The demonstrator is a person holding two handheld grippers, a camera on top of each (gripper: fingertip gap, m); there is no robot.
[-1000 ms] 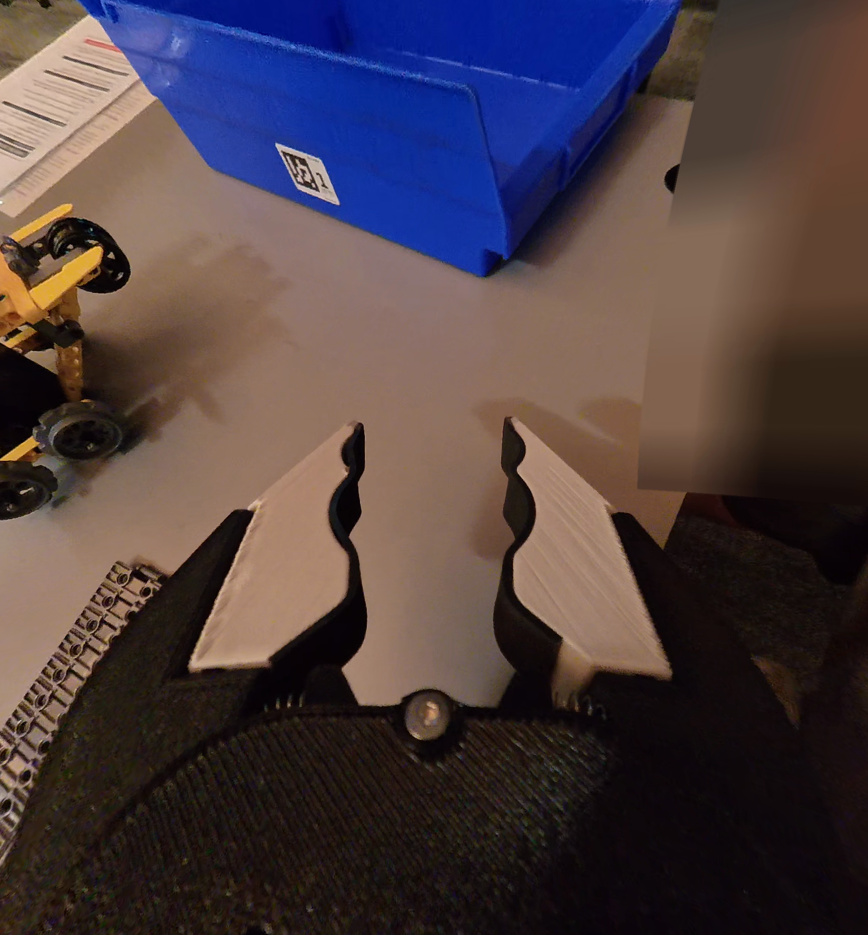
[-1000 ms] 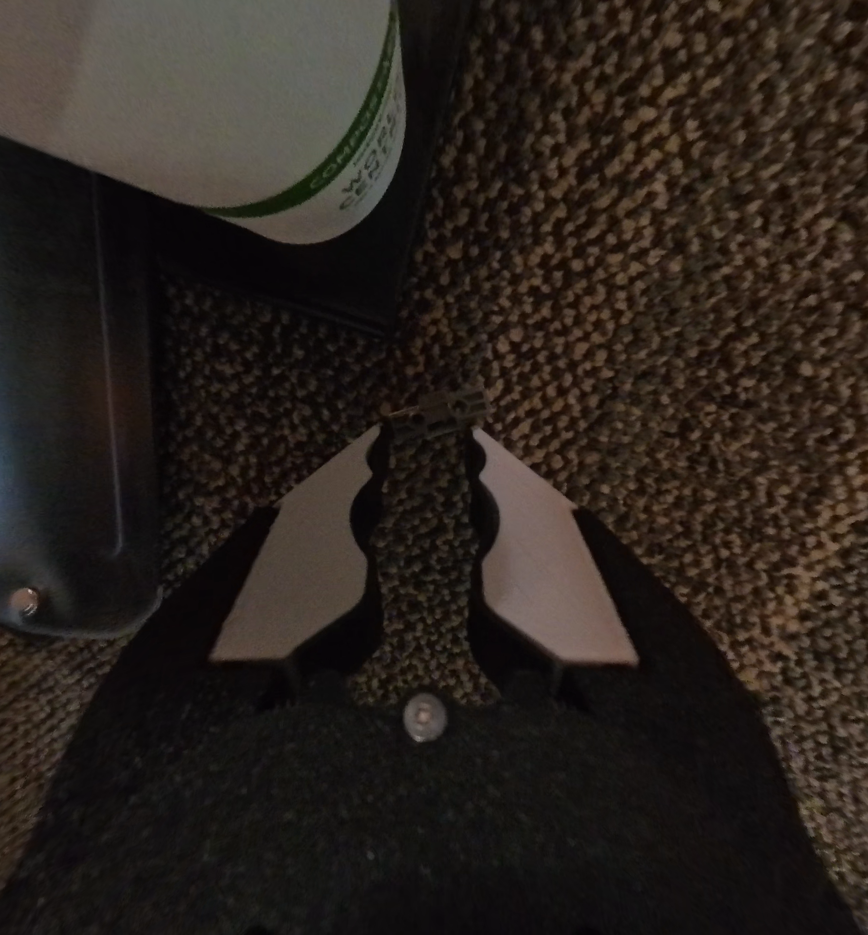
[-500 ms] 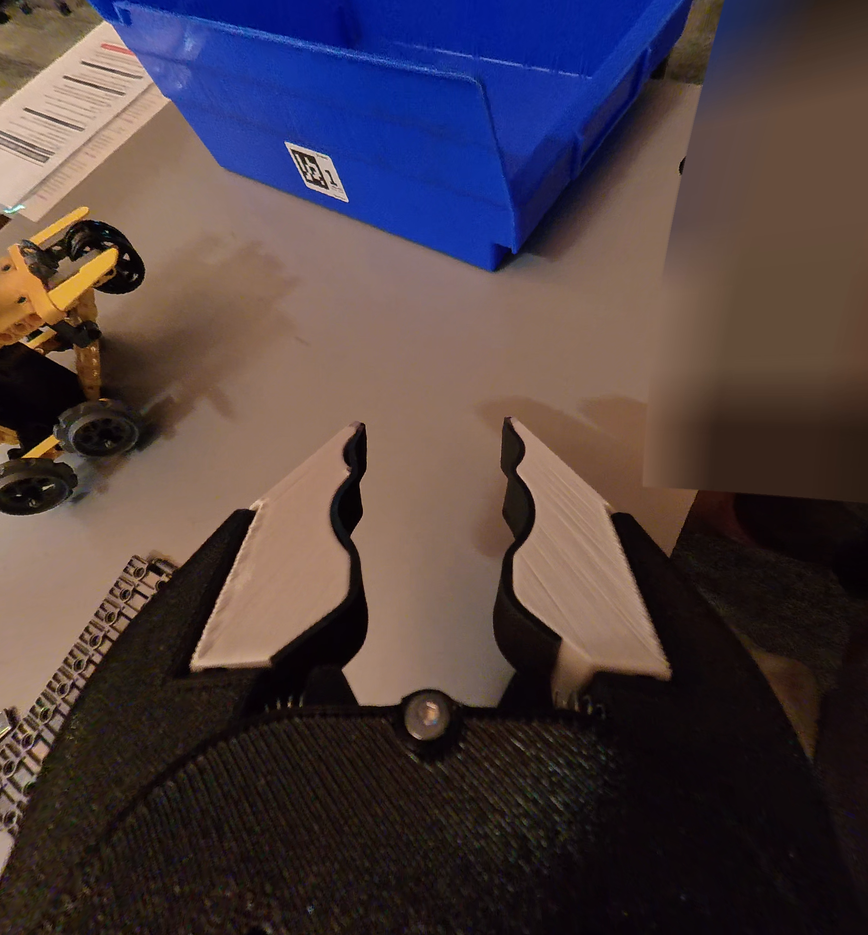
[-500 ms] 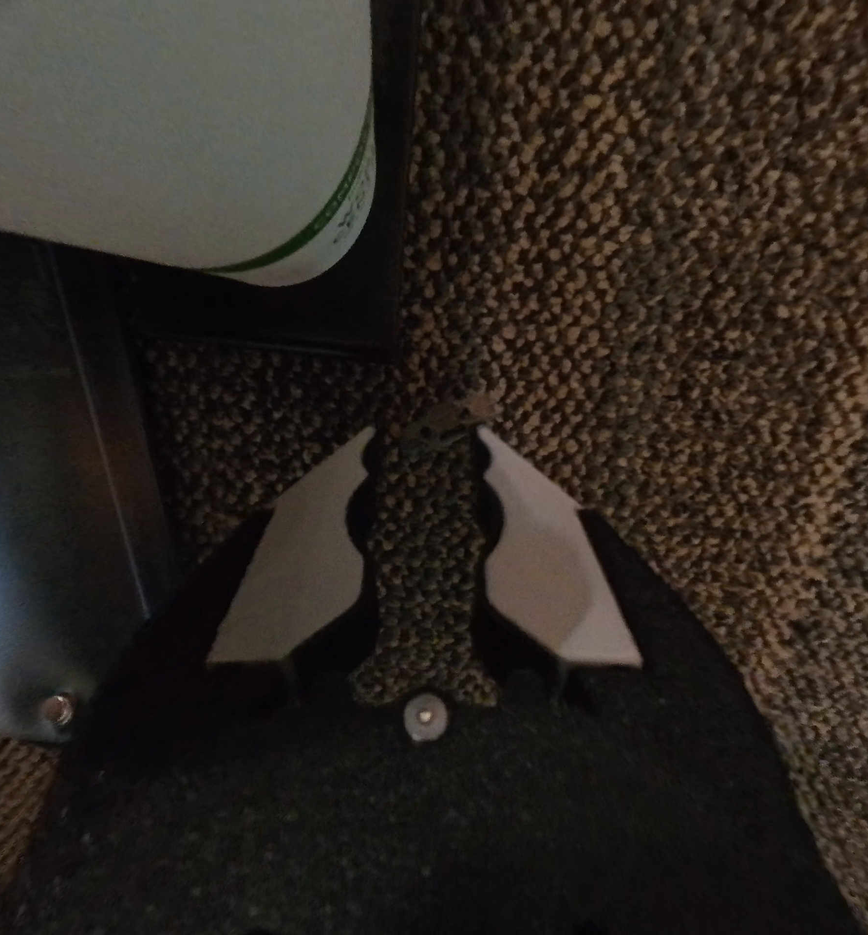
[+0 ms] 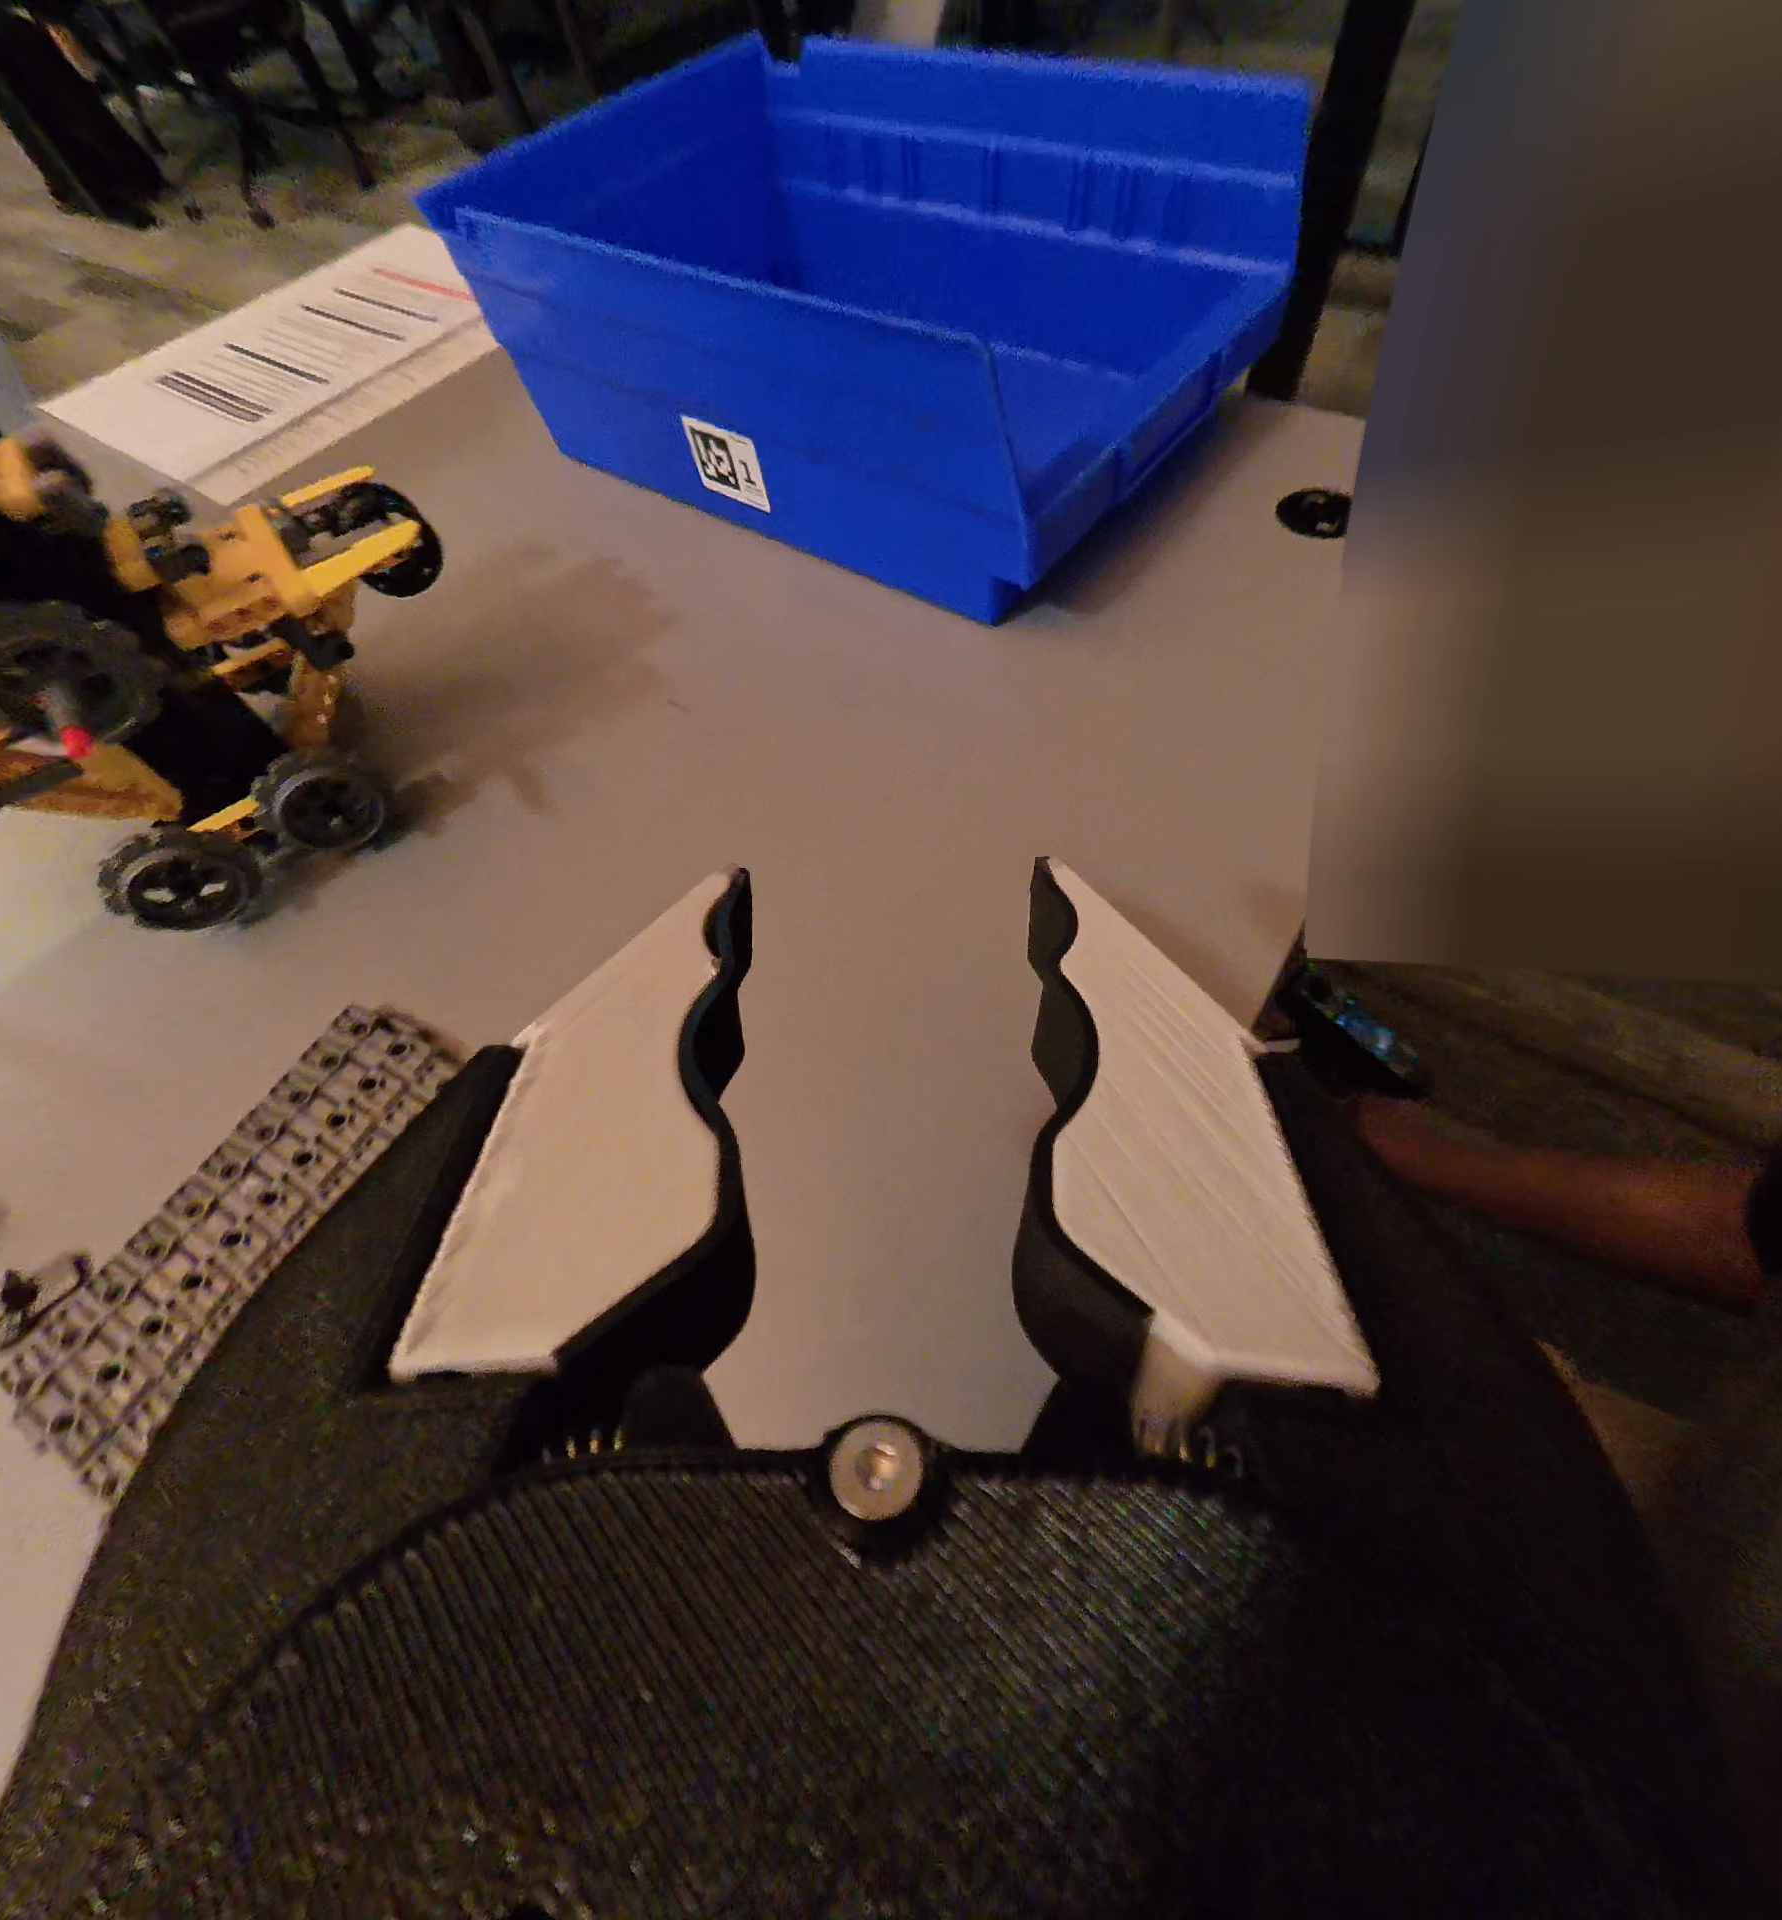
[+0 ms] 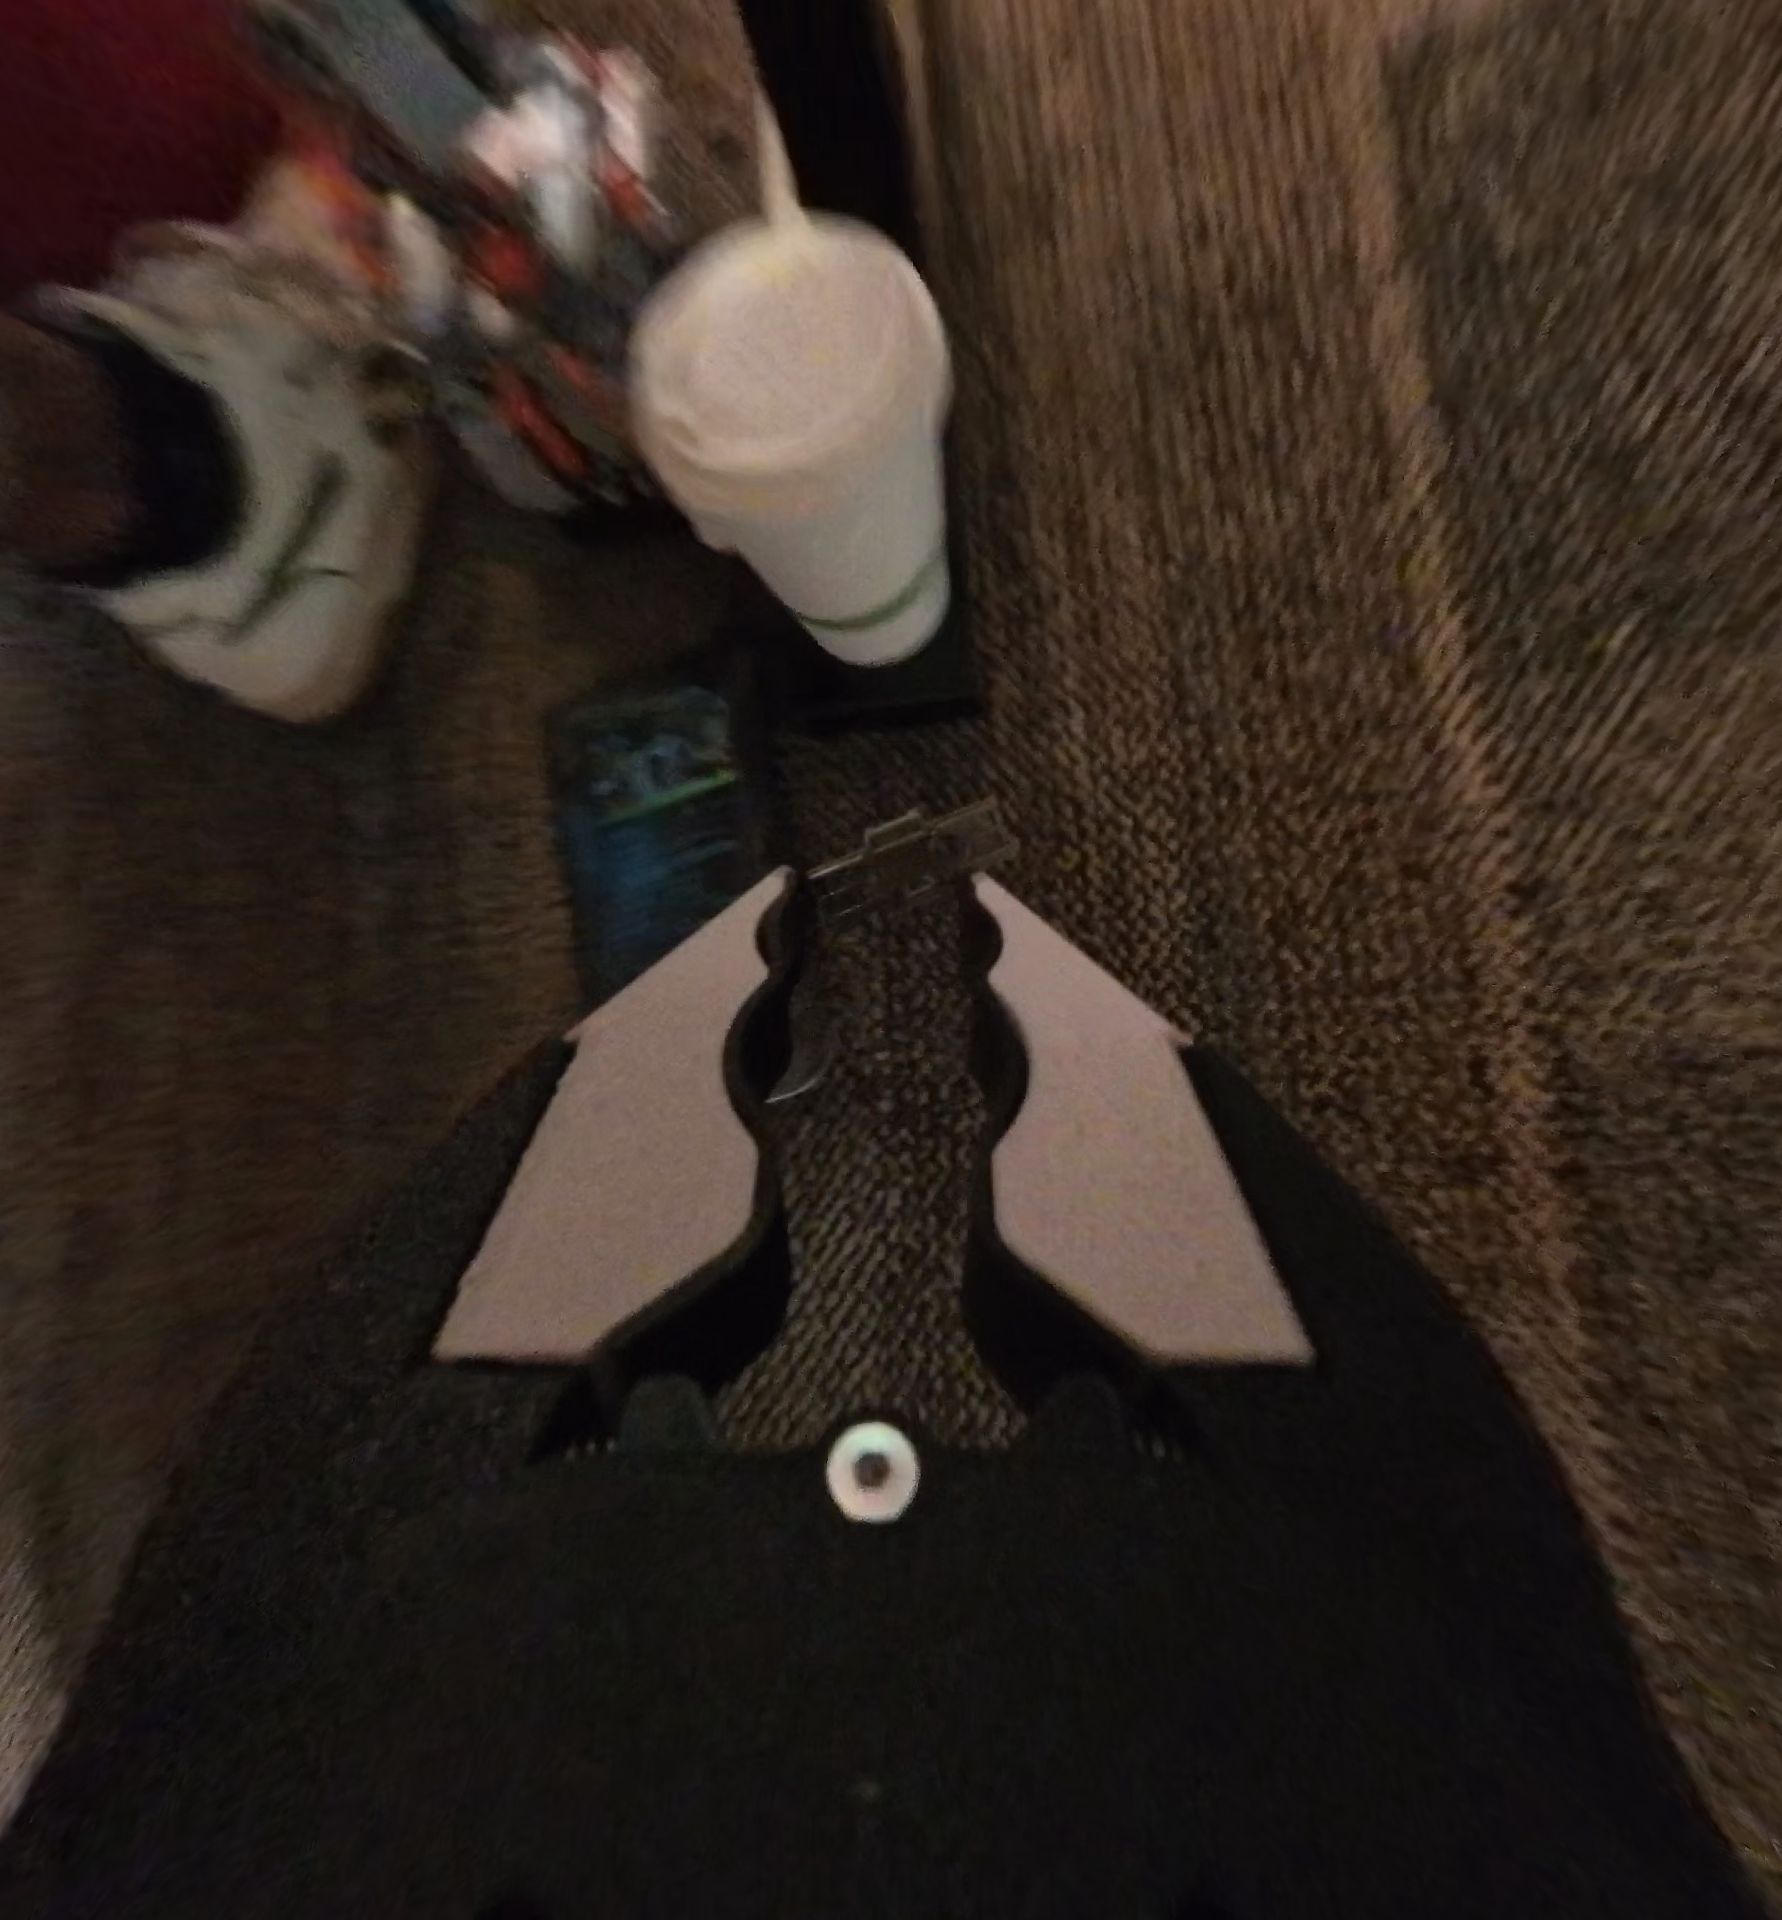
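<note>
My left gripper [image 5: 889, 878] is open and empty, low over the grey table [image 5: 866, 727]. A yellow and black toy vehicle [image 5: 170, 665] built from bricks stands to its left. A grey toy track strip [image 5: 232, 1216] lies beside the left finger. A blue bin [image 5: 762, 384] stands ahead, its inside bare as far as it shows. My right gripper [image 6: 885, 881] is off the table, above brown carpet [image 6: 1386, 727]. It is shut on a small grey track link [image 6: 913, 852], held across its fingertips. The right wrist view is blurred.
A printed sheet [image 5: 284, 353] lies at the table's far left. Small grey parts [image 5: 4, 1320] lie by the track strip. On the floor are a white cup with a straw [image 6: 804, 436], a dark phone [image 6: 658, 810] and a white shoe [image 6: 253, 499]. The gap from one gripper's tips to the other's is roughly 70 cm.
My right gripper has risen from the carpet with the grey link in its tips, so the cup, phone and shoe now show. My left gripper has pulled back and tilted up a little.
</note>
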